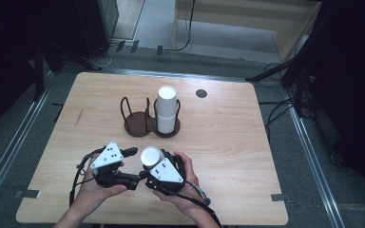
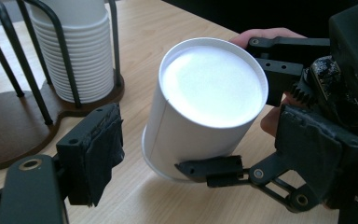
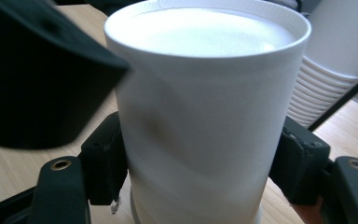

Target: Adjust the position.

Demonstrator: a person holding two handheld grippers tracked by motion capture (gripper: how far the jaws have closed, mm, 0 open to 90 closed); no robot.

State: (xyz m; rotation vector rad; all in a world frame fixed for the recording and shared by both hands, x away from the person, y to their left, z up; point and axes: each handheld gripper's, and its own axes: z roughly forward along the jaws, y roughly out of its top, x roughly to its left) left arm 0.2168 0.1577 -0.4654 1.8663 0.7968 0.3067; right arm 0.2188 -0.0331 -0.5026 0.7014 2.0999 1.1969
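White paper is what the cup [image 1: 151, 156] is made of, and it is being held upside down, base uppermost, above the near middle of the wooden worktop [image 1: 228, 137], with its side walls being clamped between the jaws of the right gripper [image 1: 153, 164]; the grip on the walls is judged to be keeping the base and rim free for the other tool. Beside it, the left gripper [image 1: 132, 153] is being brought up with its jaws parted and nothing being pressed; one padded finger [image 2: 95, 151] is being kept just clear of the cup wall, probably for a second hold. Farther back, a stack of cups [image 1: 166, 108] is being kept upright by the wire posts of a dark two-ring holder [image 1: 138, 126], whose left ring is standing empty. No brand, label or writing is being shown on anything.
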